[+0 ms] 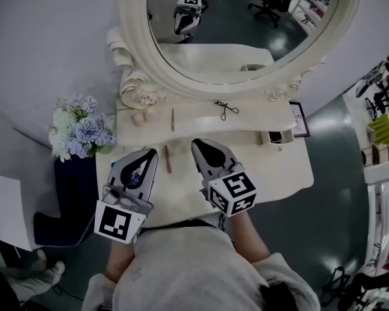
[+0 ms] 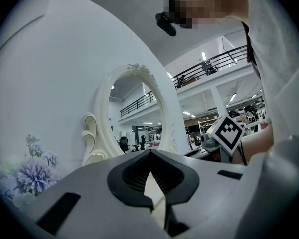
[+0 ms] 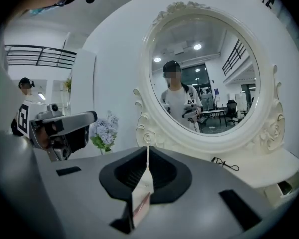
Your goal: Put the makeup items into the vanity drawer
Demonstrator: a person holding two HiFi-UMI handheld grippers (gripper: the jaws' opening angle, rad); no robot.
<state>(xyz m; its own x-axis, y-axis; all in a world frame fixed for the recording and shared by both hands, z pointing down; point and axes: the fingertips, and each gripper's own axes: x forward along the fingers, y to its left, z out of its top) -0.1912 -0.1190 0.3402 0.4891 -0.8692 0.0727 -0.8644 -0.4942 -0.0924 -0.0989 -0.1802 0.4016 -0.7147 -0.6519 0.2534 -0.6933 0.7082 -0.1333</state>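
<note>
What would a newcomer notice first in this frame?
The big oval mirror in its ornate white frame fills the top of the head view. Below it, the left gripper and right gripper hover over the vanity top, both shut and empty, a pink pencil lying between them. Lilac flowers stand left.

We are wearing a pale grey top [image 1: 194, 271]. Our left gripper [image 1: 150, 153] and right gripper [image 1: 196, 144] are showing grey shells and black jaw linings, each carrying a white cube [image 1: 233, 194] with black square markers.
</note>
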